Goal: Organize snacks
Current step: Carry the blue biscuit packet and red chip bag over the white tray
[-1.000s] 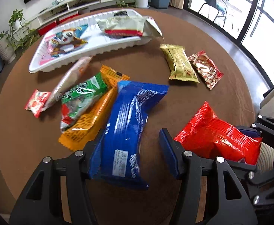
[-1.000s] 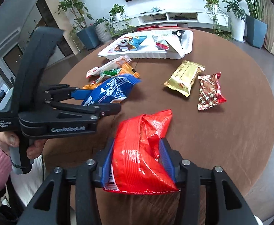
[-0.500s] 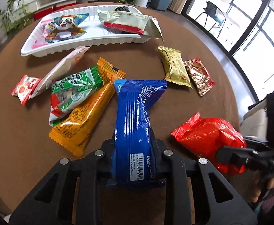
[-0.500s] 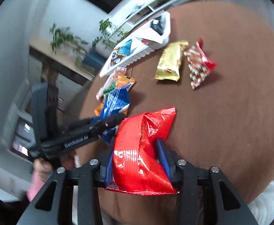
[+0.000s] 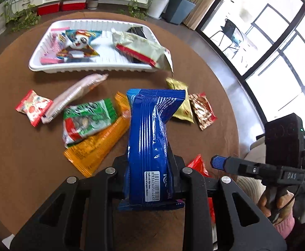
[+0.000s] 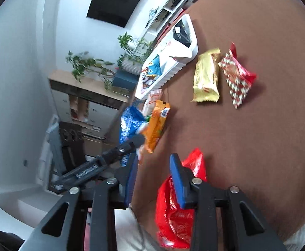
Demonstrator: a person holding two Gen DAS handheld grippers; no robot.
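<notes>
My left gripper (image 5: 149, 169) is shut on a long blue snack pack (image 5: 152, 133) and holds it lifted above the round brown table (image 5: 16, 156). The blue pack also shows in the right wrist view (image 6: 129, 123). My right gripper (image 6: 154, 173) is open. The red bag (image 6: 179, 205) lies on the table by its right finger, no longer pinched; its corner shows in the left wrist view (image 5: 197, 164). The white tray (image 5: 93, 64) at the far side holds a panda packet (image 5: 77, 46) and a beige bag (image 5: 139, 50).
Loose on the table lie an orange pack (image 5: 98, 146), a green packet (image 5: 87, 121), a pink stick pack (image 5: 75, 94), a small red packet (image 5: 33, 106), a gold bar (image 5: 180, 102) and a red-gold packet (image 5: 202, 110). The table edge is near my right gripper.
My left gripper closed on the blue pack and lifted it. My right gripper opened and let go of the red bag, tilting towards the table edge.
</notes>
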